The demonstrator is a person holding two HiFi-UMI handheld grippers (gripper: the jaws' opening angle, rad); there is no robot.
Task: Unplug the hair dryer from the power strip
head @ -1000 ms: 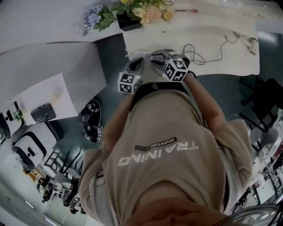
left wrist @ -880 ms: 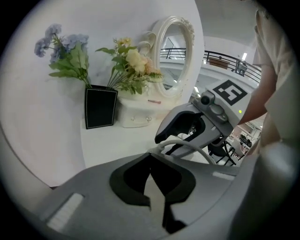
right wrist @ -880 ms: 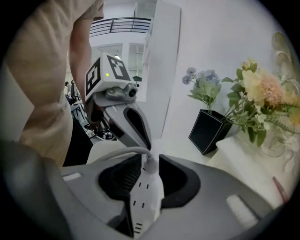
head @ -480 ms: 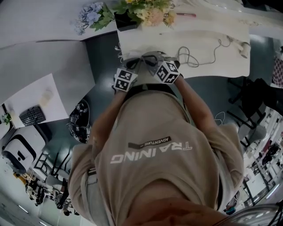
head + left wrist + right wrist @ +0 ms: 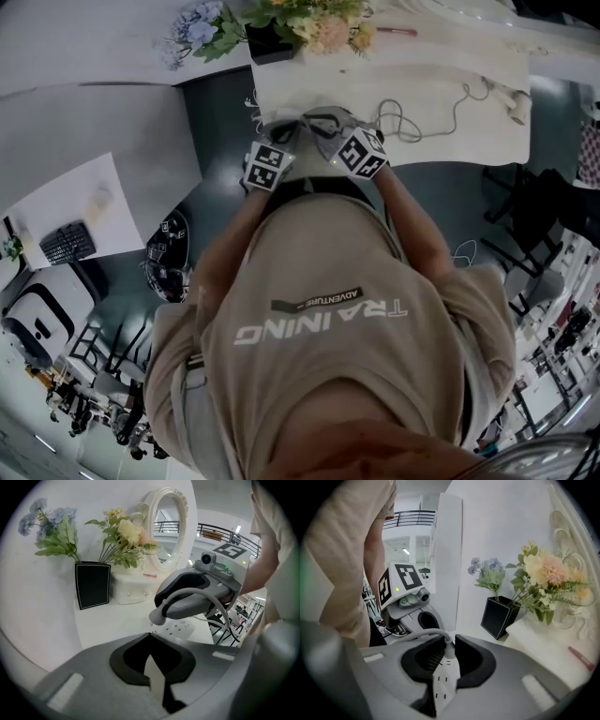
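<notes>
shirt [image 5: 328, 323] says "training adventure". right gripper [image 5: 449, 654] squeezes the power strip [image 5: 442, 688] by the table [image 5: 469, 150] edge (hair dryer [image 5: 514, 101] far right); left gripper [image 5: 151, 660] pinches a white piece [image 5: 155, 681].

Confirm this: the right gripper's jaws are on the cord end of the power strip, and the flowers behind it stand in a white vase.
One thing is wrong: the vase is black, not white, as the right gripper view shows. The rest holds: the right gripper has its jaws on the cord end of the power strip, and the flowers stand behind it in that vase.
</notes>
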